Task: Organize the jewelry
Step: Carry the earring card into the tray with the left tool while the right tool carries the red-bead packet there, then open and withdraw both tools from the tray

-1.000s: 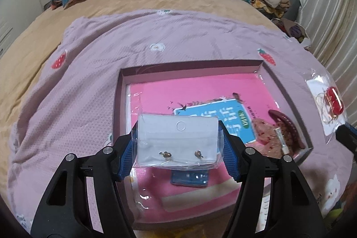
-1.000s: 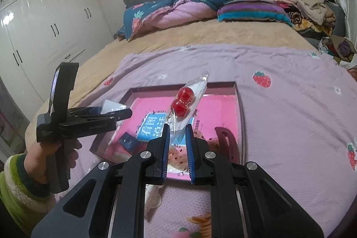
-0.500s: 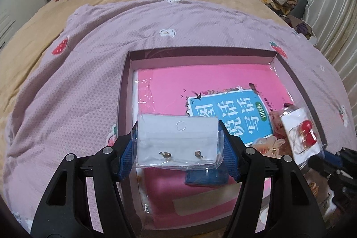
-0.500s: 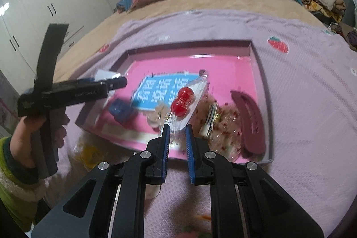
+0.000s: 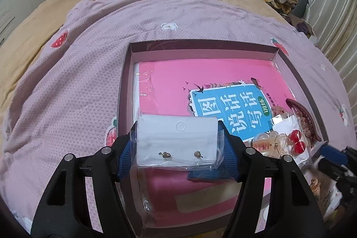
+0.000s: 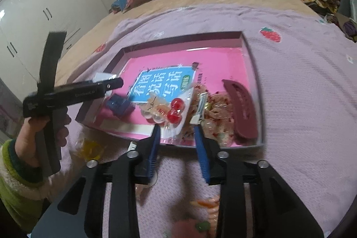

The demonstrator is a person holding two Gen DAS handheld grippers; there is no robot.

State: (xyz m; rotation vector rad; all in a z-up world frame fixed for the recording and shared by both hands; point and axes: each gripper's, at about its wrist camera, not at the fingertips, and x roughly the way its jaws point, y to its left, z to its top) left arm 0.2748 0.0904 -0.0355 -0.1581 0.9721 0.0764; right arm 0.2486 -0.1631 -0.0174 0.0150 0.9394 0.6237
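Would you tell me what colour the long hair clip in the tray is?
Dark maroon hair clip, clearest in the right wrist view.

Two wrist fisheyes close above the bed — both angled down onto the same shallow box (image 5: 125, 86) (image 6: 252, 73).

I see the earring card (image 5: 177, 144), white in a clear sleeve, upright and facing me at six o'clock, two small bronze studs (image 5: 180, 154) low on it. The cherry earrings (image 6: 175, 109), two glossy red beads in a clear packet, lie flat in the shallow box (image 6: 183, 37) near its six o'clock edge, on the pink book. At their three o'clock lies a maroon hair clip (image 6: 242, 108), lengthwise. A small blue box (image 6: 118, 104) sits at their nine o'clock.
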